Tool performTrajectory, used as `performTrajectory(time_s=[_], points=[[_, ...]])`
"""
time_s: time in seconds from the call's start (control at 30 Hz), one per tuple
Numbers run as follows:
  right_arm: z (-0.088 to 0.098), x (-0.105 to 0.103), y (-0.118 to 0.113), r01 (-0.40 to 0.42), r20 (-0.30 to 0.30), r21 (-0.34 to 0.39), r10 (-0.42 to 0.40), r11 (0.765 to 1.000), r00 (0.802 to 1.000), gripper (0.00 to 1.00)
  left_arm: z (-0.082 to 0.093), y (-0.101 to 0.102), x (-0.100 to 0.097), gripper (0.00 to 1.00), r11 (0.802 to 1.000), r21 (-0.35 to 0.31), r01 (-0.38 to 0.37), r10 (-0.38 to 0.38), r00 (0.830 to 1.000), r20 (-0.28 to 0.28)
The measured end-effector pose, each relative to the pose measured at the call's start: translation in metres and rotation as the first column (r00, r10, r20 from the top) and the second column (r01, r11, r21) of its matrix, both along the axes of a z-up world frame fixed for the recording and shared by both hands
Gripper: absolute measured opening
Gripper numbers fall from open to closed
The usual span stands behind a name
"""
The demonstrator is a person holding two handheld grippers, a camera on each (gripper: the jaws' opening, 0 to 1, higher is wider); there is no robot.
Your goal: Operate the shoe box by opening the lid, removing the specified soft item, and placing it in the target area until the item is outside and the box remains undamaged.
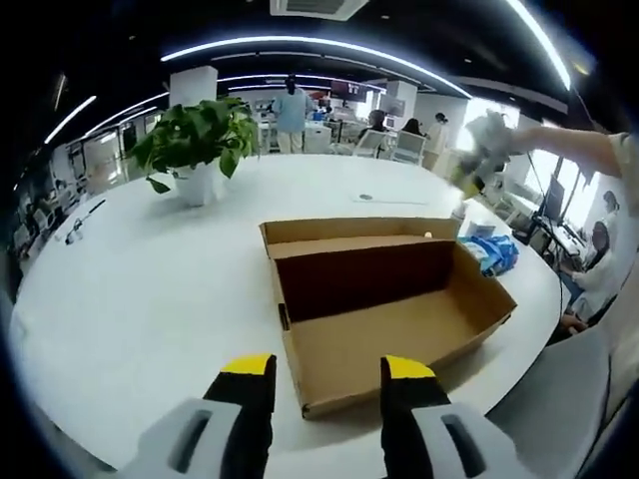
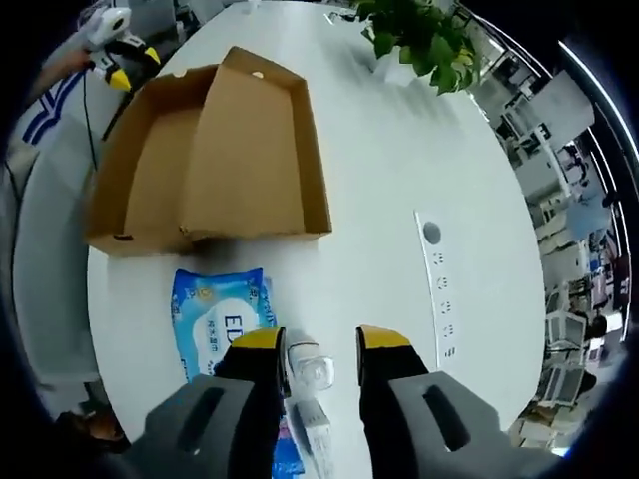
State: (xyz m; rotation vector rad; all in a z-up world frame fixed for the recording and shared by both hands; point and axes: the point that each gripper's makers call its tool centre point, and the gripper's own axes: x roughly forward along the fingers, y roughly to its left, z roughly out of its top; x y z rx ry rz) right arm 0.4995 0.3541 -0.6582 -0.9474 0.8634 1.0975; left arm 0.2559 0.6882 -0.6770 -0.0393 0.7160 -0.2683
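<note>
The open box (image 1: 389, 309) sat mid-frame on the white tabletop (image 1: 150, 289), its inside bare. Left tongs (image 1: 327, 374) gaped, holding nothing. Right tongs (image 2: 318, 344) stood parted above a blue wipes pack (image 2: 222, 319), partly hidden at lower frame; contact was unclear.

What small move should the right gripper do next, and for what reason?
Probably draw the right gripper straight back. The blue soft pack of wipes already lies on the white round table, beside the open brown cardboard shoe box, which looks empty. The jaws stand apart with a small clear item between them; whether they touch it is unclear.
</note>
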Motion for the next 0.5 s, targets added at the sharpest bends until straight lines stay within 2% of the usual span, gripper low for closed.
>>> performTrajectory(time_s=[0.13, 0.3, 0.43, 0.5], points=[[-0.003, 0.003, 0.011, 0.116, -0.043, 0.050, -0.114, 0.992, 0.993, 0.27, -0.008, 0.005, -0.003, 0.33, 1.000, 0.004, -0.024, 0.024, 0.999, -0.035], [-0.009, 0.003, 0.027, 0.193, -0.096, 0.095, -0.184, 0.977, 0.978, 0.28, -0.017, 0.009, -0.007, 0.27, 0.999, 0.002, -0.052, 0.052, 0.995, -0.082], [-0.022, 0.001, 0.038, 0.311, -0.186, 0.116, -0.287, 0.943, 0.940, 0.29, -0.024, 0.013, -0.008, 0.24, 0.997, -0.010, -0.079, 0.078, 0.990, -0.114], [-0.029, 0.001, 0.041, 0.350, -0.210, 0.114, -0.322, 0.930, 0.923, 0.30, -0.025, 0.014, -0.007, 0.21, 0.995, -0.025, -0.095, 0.091, 0.988, -0.121]])
